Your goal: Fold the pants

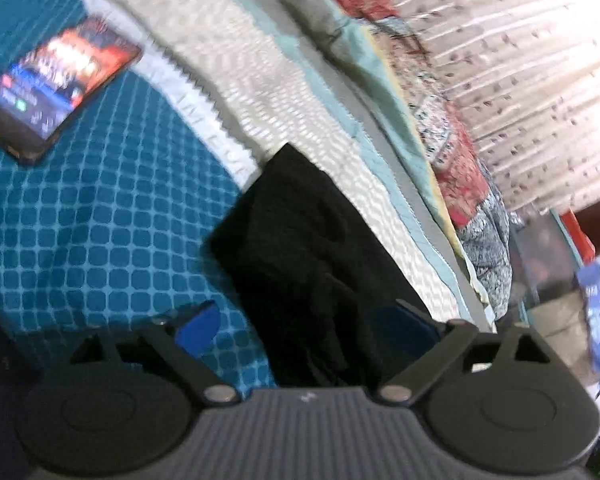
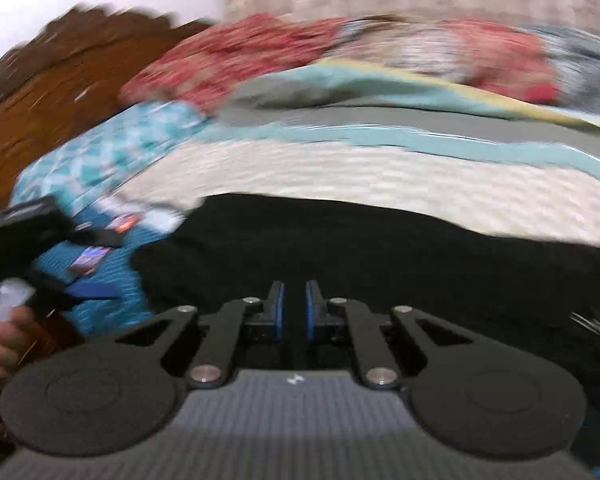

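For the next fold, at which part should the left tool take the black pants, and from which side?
Probably the far corner of the black pants, approached from the teal bedspread side. That corner lies flat and exposed, with the cream blanket behind it. The left tool stands open over the near cloth.

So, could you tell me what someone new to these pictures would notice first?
Probably the black pants, lying on the blue checked bedcover with one edge against the cream textured blanket. Next, the lit phone on the bedcover, at upper left in the left wrist view. The left gripper is spread wide over the pants, while the right gripper shows its blue pads nearly together above the dark cloth.
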Demonstrator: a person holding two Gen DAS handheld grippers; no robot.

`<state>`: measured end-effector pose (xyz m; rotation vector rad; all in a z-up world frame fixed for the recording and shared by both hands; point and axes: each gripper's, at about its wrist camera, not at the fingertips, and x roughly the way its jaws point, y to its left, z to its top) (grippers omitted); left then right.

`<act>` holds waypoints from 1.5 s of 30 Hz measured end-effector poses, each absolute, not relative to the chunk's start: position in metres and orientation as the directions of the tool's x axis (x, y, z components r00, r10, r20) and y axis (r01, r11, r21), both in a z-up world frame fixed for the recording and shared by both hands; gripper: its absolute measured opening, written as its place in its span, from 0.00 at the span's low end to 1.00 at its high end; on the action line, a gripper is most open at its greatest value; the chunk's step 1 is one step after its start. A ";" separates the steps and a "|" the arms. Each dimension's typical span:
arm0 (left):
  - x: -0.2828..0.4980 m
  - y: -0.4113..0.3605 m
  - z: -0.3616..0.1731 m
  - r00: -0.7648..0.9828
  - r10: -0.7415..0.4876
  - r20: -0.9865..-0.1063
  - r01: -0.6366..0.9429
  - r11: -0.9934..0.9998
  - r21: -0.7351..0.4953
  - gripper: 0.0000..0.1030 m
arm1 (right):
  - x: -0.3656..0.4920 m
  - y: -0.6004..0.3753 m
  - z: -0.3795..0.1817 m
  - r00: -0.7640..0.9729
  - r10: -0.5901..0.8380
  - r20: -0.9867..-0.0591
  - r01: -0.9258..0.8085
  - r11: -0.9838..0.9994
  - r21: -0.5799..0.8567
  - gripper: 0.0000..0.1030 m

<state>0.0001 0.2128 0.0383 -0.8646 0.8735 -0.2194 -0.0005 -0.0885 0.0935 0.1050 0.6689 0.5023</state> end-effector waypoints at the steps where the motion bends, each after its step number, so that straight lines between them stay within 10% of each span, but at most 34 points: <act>1: 0.006 0.214 0.033 0.635 -0.513 -0.578 -0.179 0.630 -0.756 0.94 | 0.009 -0.075 0.093 0.656 0.493 -0.572 -0.423 0.867 0.263 0.13; 9: 0.039 0.202 0.012 0.639 -0.537 -0.551 -0.149 0.616 -0.773 0.97 | 0.055 -0.039 0.032 0.490 0.520 -0.700 -0.197 0.848 0.492 0.13; 13: 0.036 0.198 0.009 0.671 -0.462 -0.580 -0.143 0.687 -0.713 0.43 | 0.047 -0.053 0.024 0.512 0.560 -0.651 -0.148 0.804 0.575 0.11; 21: 0.016 0.147 0.050 0.708 -0.485 -0.513 0.102 0.790 -0.605 0.29 | 0.044 -0.056 0.023 0.518 0.573 -0.635 -0.126 0.786 0.606 0.11; 34: -0.015 0.010 0.072 0.680 -0.448 -0.581 0.471 0.874 -0.123 0.32 | -0.026 -0.145 0.058 0.690 0.395 -0.606 -0.040 0.858 0.513 0.17; 40: -0.043 -0.036 0.060 0.609 -0.455 -0.650 0.627 0.778 0.044 0.85 | -0.047 -0.202 0.054 0.752 0.355 -0.555 0.114 0.760 0.640 0.29; 45: -0.075 -0.019 0.087 0.571 -0.583 -0.577 0.713 0.701 -0.003 0.88 | -0.048 -0.202 0.062 0.783 0.395 -0.480 0.093 0.688 0.719 0.55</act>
